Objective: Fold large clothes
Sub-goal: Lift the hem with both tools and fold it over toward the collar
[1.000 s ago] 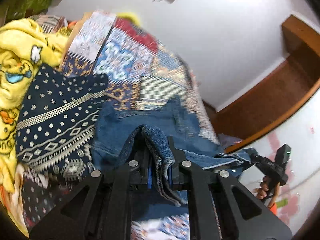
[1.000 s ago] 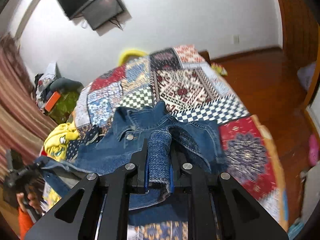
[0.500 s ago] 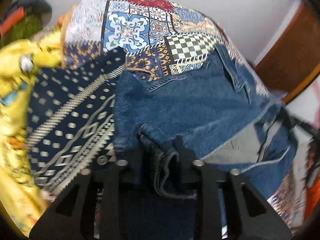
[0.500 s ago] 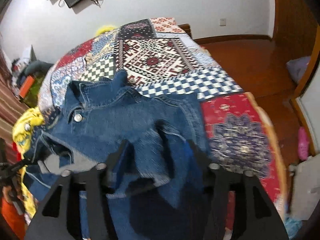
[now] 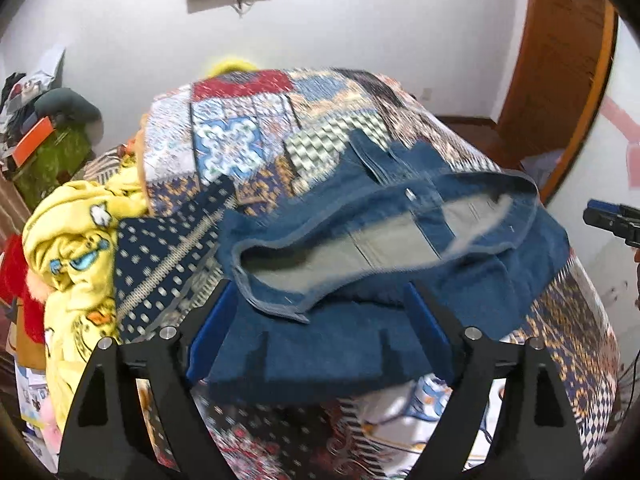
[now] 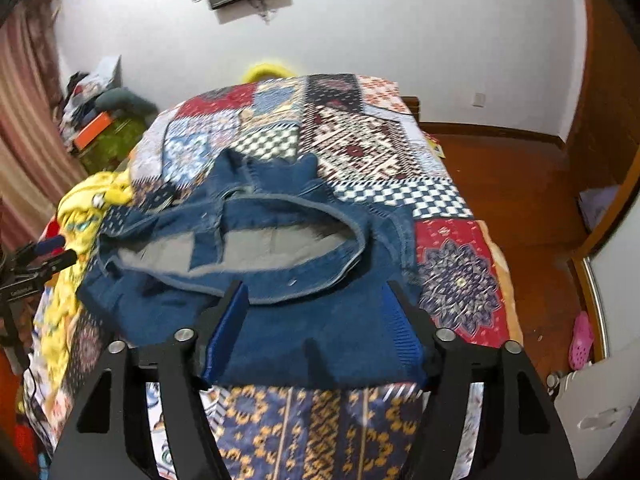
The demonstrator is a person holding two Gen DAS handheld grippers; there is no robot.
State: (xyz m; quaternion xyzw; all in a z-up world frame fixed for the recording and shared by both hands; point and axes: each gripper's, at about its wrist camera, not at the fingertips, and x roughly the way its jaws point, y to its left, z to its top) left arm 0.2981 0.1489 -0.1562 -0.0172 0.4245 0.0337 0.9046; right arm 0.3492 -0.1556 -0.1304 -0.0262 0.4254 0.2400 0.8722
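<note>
Both grippers have let go of the jacket [image 5: 400, 248] | it lies on the bed [image 6: 460, 280], collar far, long side sideways | left gripper [image 5: 320, 320] opening, empty | right gripper [image 6: 316, 320] opening, empty

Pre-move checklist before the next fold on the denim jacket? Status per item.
1. Left gripper released: ok, jaws opening, nothing pinched.
2. Right gripper released: ok, jaws opening, denim lies between but pads do not press it.
3. Denim jacket resting on the patchwork bedspread: ok.
4. Fold lies flat: not ok, hem bulges open and grey lining shows.
5. Jacket clear of the yellow blanket: ok.
6. Sleeves tucked in: cannot tell.
</note>
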